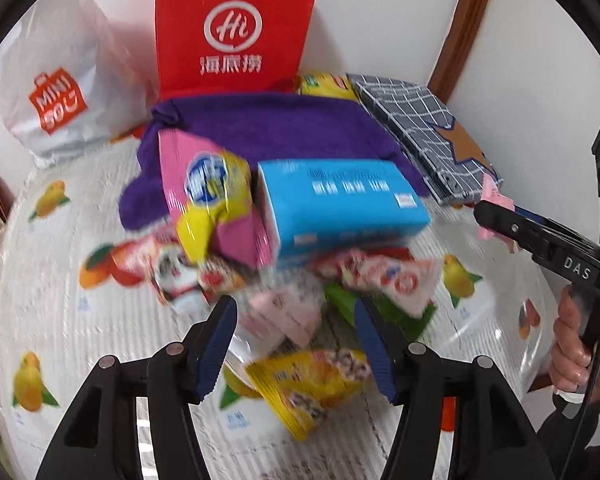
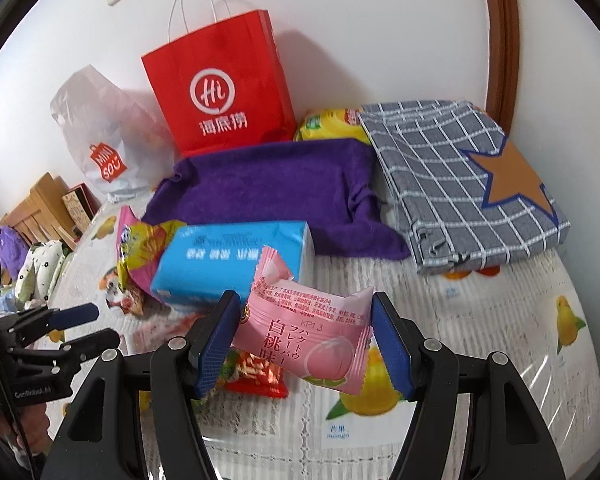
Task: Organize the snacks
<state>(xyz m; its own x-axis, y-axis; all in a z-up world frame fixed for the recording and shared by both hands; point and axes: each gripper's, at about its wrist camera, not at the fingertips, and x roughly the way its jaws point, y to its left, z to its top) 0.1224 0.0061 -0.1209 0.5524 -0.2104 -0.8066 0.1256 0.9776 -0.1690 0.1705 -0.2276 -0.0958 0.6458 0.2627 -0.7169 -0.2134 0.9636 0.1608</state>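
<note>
My right gripper is shut on a pink peach snack packet and holds it above the fruit-print cloth. In the left wrist view the same gripper sits at the right with the pink packet in its tips. My left gripper is open and empty, over a pile of snacks: a yellow packet, pink packets, red-and-white packets. A blue box and a pink-yellow bag lie behind. In the right wrist view my left gripper is at the left.
A red paper bag and a white Miniso bag stand against the wall. A purple towel and a folded grey checked cloth lie behind the snacks. A yellow packet rests near the wall. A wooden rack is far left.
</note>
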